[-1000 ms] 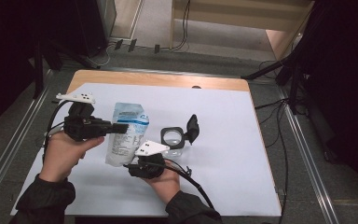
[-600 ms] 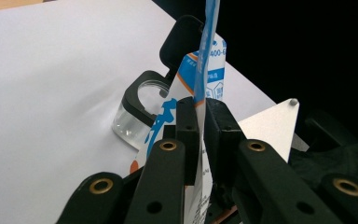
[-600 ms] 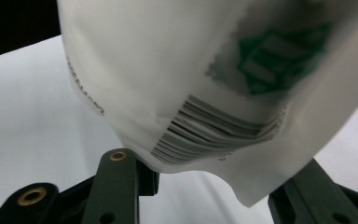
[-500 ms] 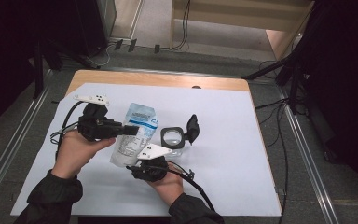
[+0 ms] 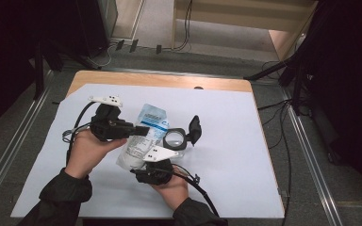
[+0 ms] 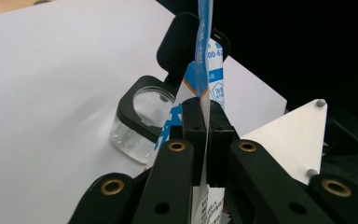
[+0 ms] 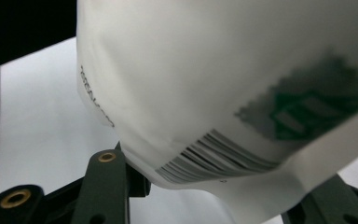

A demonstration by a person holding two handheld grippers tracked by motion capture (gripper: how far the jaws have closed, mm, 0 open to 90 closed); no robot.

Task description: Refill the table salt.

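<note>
Since a second ago the left gripper (image 5: 139, 130) has moved in from the left side of the sheet and towards the middle, and the pouch (image 5: 143, 136) has come with it, its printed top now close to the open jar (image 5: 174, 140). In my judgement this lines the pouch up for pouring or refilling; nothing shows as poured.

The left gripper's jaws stand narrow, clamped on the pouch's top edge (image 6: 204, 70). The right gripper (image 5: 156, 162) sits under the pouch's lower end (image 7: 223, 93); its jaws look wide either side, but whether they pinch the pouch I cannot tell.

The pouch is held over the white sheet (image 5: 226, 165), just left of the jar.

Count: one pouch, one clear jar with its black hinged lid (image 5: 194, 128) raised, two grippers, one sheet.
</note>
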